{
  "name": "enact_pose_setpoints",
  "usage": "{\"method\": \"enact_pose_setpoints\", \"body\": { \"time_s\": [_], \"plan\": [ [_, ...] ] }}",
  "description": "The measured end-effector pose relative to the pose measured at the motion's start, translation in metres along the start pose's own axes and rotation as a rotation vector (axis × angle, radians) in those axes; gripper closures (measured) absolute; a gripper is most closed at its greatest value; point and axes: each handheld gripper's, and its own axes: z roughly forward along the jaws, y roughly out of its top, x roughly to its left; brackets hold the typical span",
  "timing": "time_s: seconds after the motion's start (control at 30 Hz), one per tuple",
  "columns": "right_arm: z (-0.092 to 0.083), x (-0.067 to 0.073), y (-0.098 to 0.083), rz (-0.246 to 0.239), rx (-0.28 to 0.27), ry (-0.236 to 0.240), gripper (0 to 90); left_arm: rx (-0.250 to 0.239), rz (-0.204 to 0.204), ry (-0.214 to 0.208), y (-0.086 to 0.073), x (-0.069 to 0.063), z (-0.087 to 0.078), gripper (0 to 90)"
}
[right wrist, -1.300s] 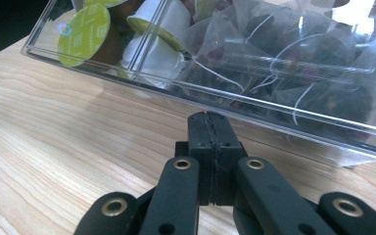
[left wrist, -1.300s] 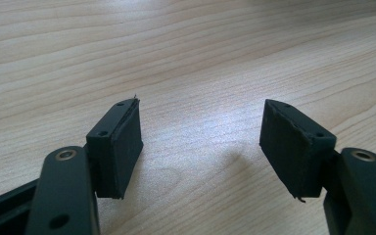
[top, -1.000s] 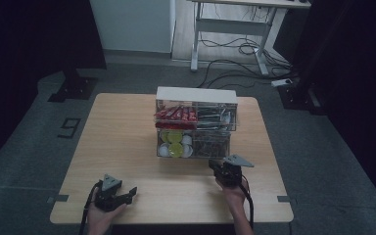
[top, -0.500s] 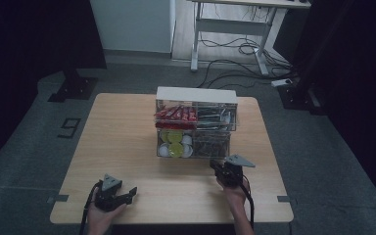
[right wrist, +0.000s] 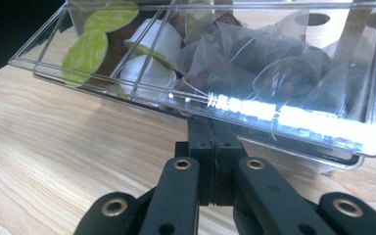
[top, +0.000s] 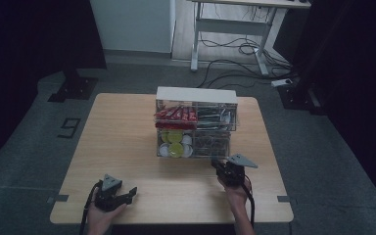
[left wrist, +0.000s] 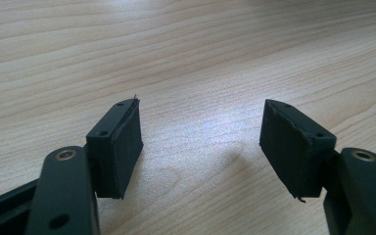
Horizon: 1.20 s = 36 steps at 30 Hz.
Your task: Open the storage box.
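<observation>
A dim room with a grey floor surrounds the pale wooden table (top: 127, 147). Toward its far middle stands a clear four-compartment organiser (top: 196, 122); its lower drawer (right wrist: 254, 105) lies straight ahead of the right gripper (right wrist: 210, 132), long axis crosswise to the jaws. Those jaws are pressed together, tips at or just under the drawer's front lip; whether they pinch it I cannot tell. Inside: green-lidded capsules (right wrist: 95, 49) in one section, pyramid tea bags (right wrist: 274, 58) in the other. Red sachets (top: 175, 115) fill an upper compartment. The left gripper (left wrist: 200, 142) waits near the table's near left corner, jaws wide apart, empty.
</observation>
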Motion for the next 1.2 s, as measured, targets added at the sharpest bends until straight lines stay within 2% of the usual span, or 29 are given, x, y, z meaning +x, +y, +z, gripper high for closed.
{"method": "enact_pose_setpoints", "body": {
  "time_s": [0.6,0.67,0.9,1.2],
  "plan": [
    [-0.008,0.004,0.013,-0.015,-0.035,-0.003,89.2,-0.007,-0.008,0.002,0.000,0.002,-0.003,32.2],
    [-0.009,0.004,0.016,-0.005,-0.044,-0.002,89.1,-0.011,-0.011,0.004,0.000,0.003,-0.003,32.2],
    [-0.011,0.005,0.033,-0.023,-0.059,-0.013,89.2,-0.007,-0.014,0.000,0.000,0.004,-0.003,32.2],
    [-0.010,0.004,0.045,-0.014,-0.065,-0.016,89.1,-0.011,-0.016,0.000,0.000,0.005,-0.004,32.2]
  ]
}}
